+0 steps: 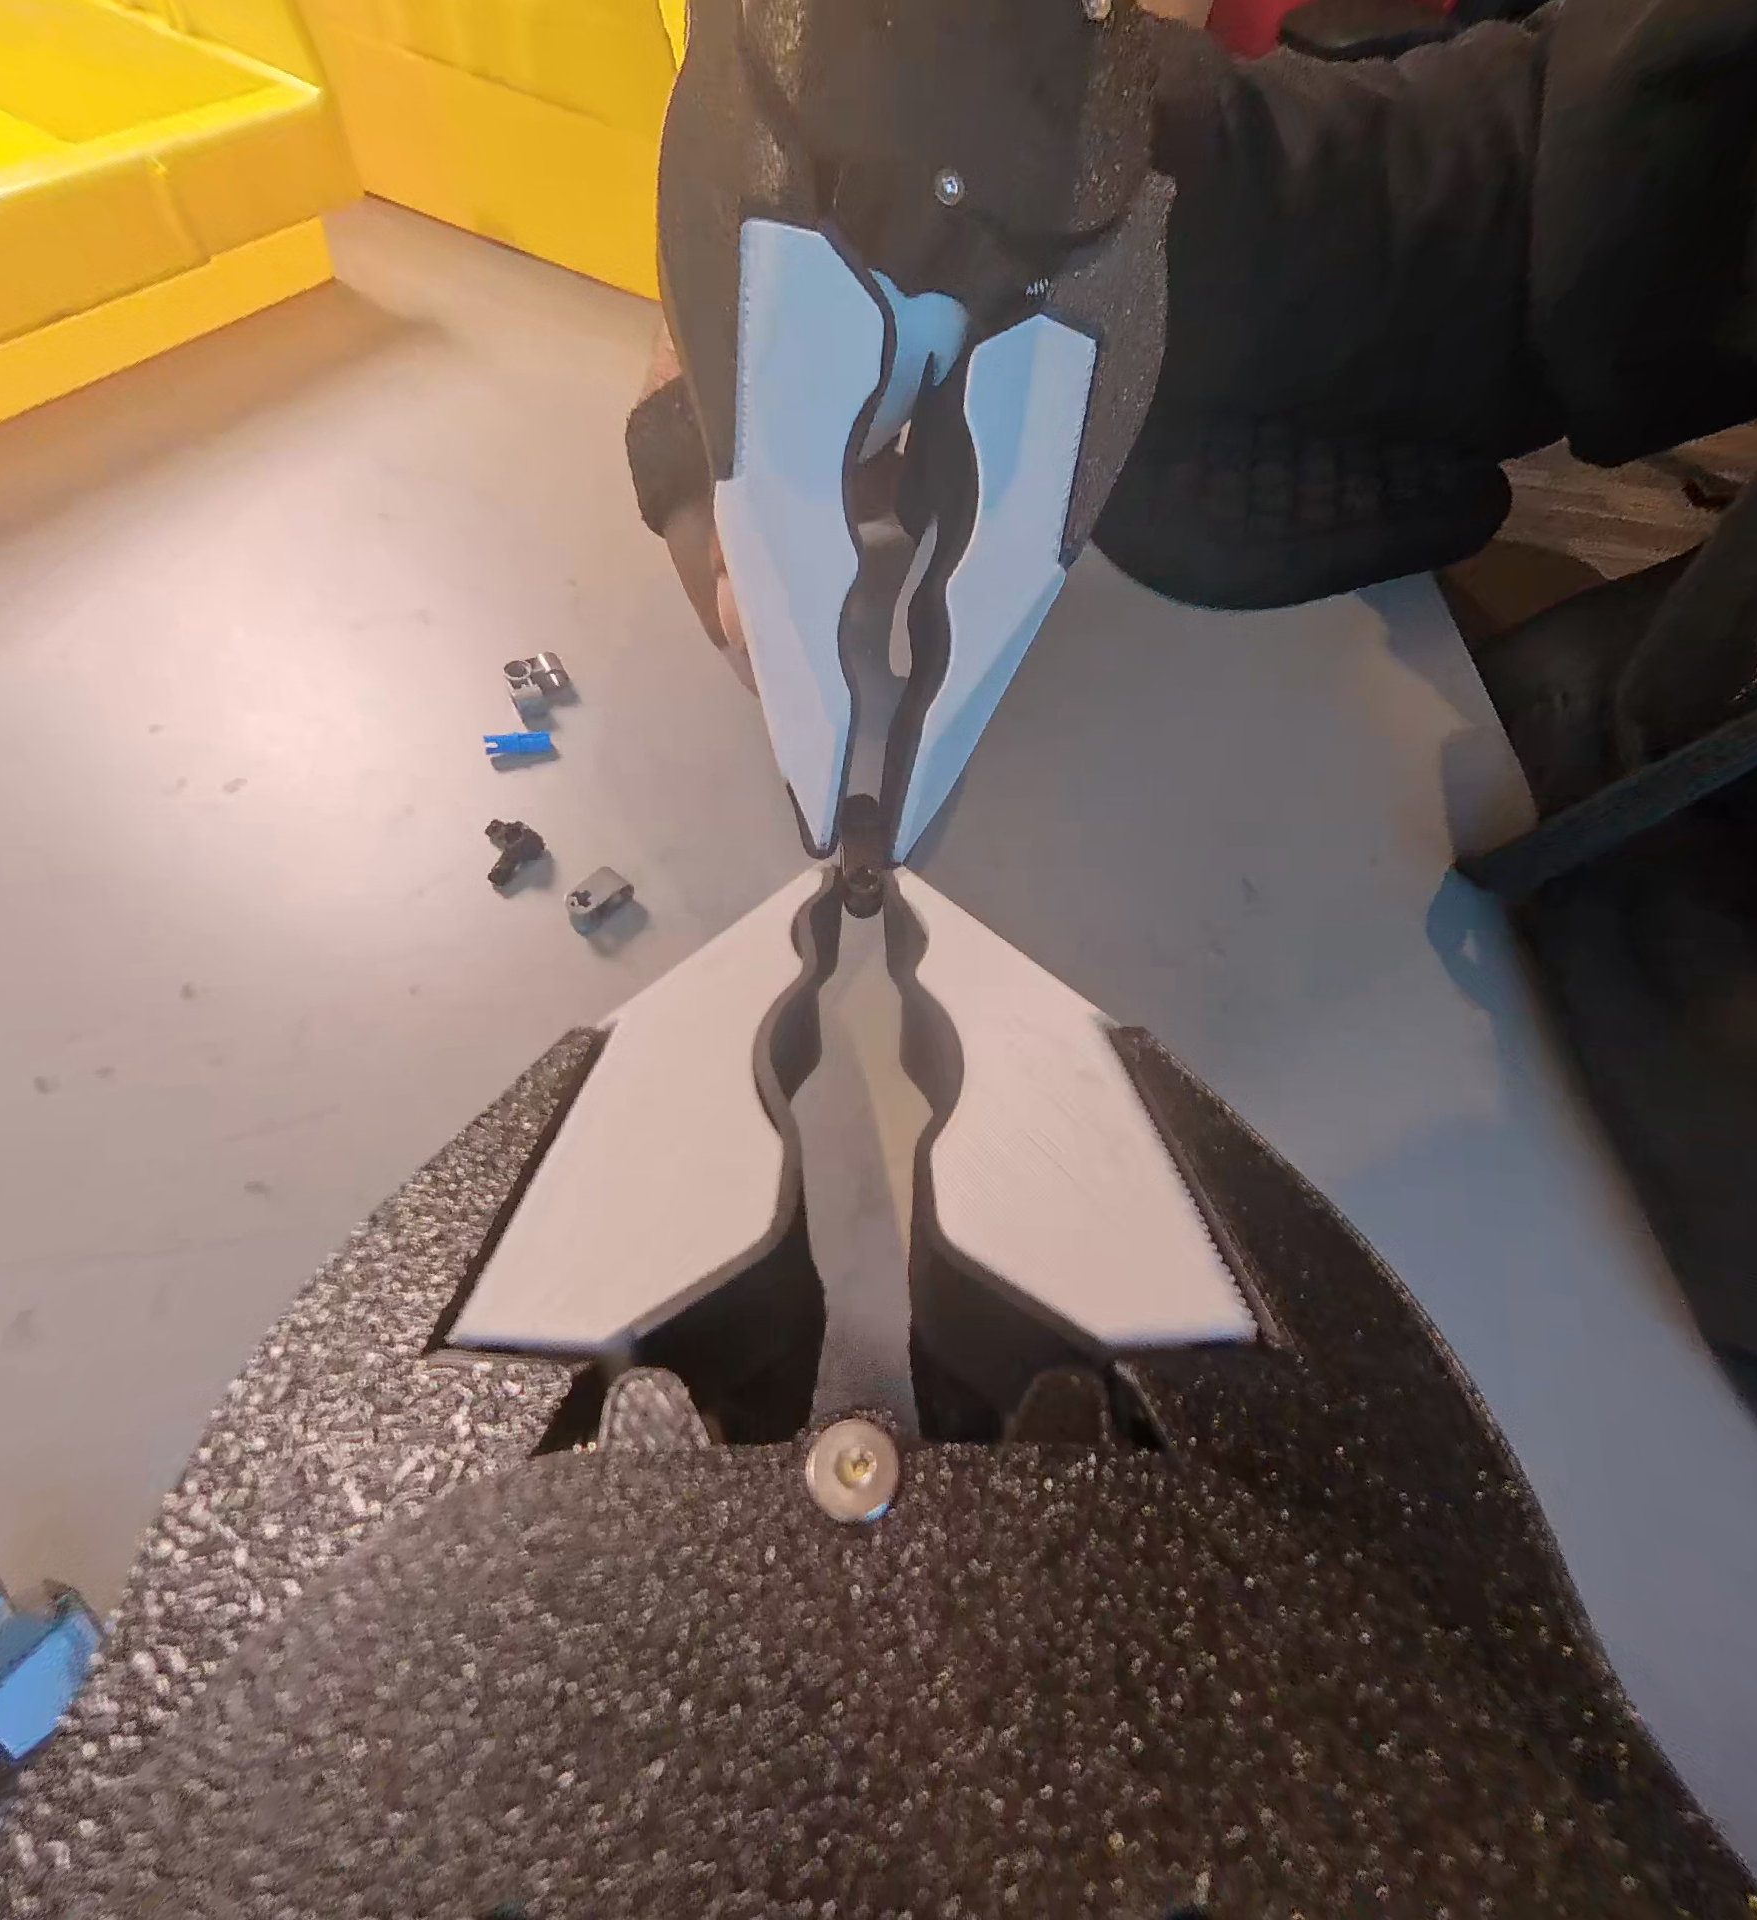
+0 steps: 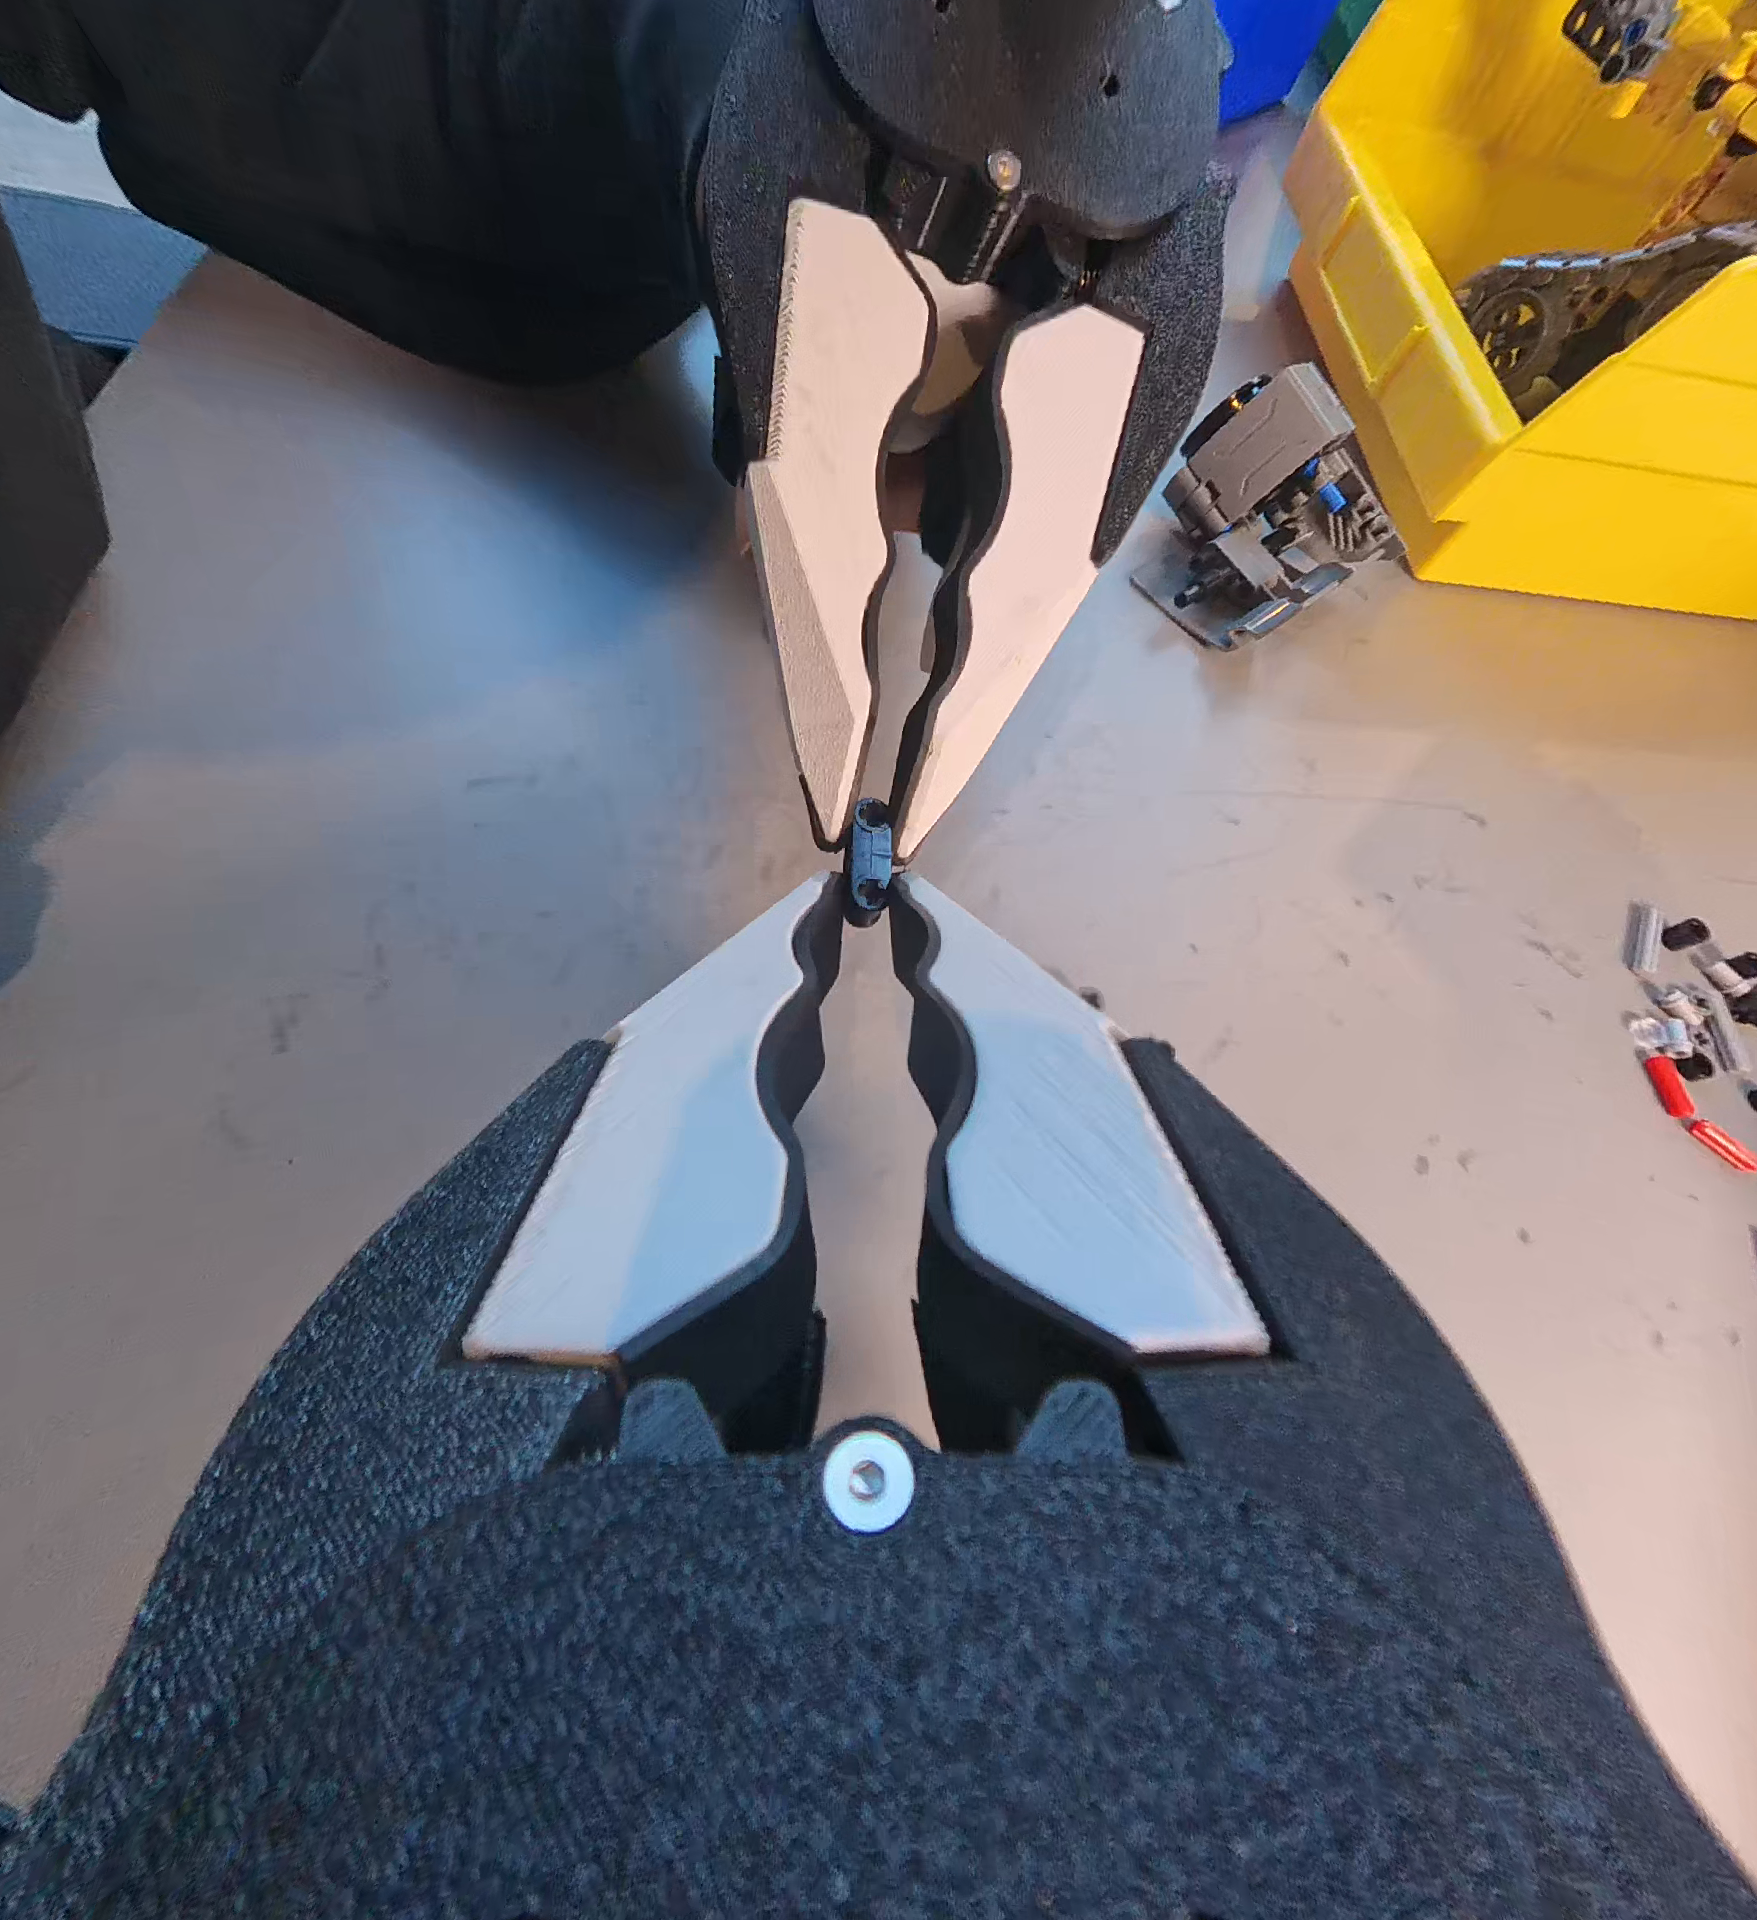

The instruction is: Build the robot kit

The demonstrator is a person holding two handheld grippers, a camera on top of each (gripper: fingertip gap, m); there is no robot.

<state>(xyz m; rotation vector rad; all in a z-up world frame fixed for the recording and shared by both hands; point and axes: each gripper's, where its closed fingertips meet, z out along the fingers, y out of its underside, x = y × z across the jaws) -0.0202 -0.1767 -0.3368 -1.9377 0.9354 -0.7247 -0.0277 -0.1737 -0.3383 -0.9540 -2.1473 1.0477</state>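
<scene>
Above grey table (image 2: pixel 438 727), both grippers pinch one black connector (image 2: pixel 869 862) tip-to-tip.

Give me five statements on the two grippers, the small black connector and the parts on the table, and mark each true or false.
1. Both the left gripper and the right gripper pinch the same small black connector. True.
2. The connector lies flat on the grey table. False: it is held between the two sets of fingertips, above the table.
3. A yellow bin holds dark parts, including a wheel. True.
4. The blue pin is held in the left gripper. False: it lies on the table, apart from it.
5. The red pieces sit inside the yellow bin. False: they lie on the table.
</scene>
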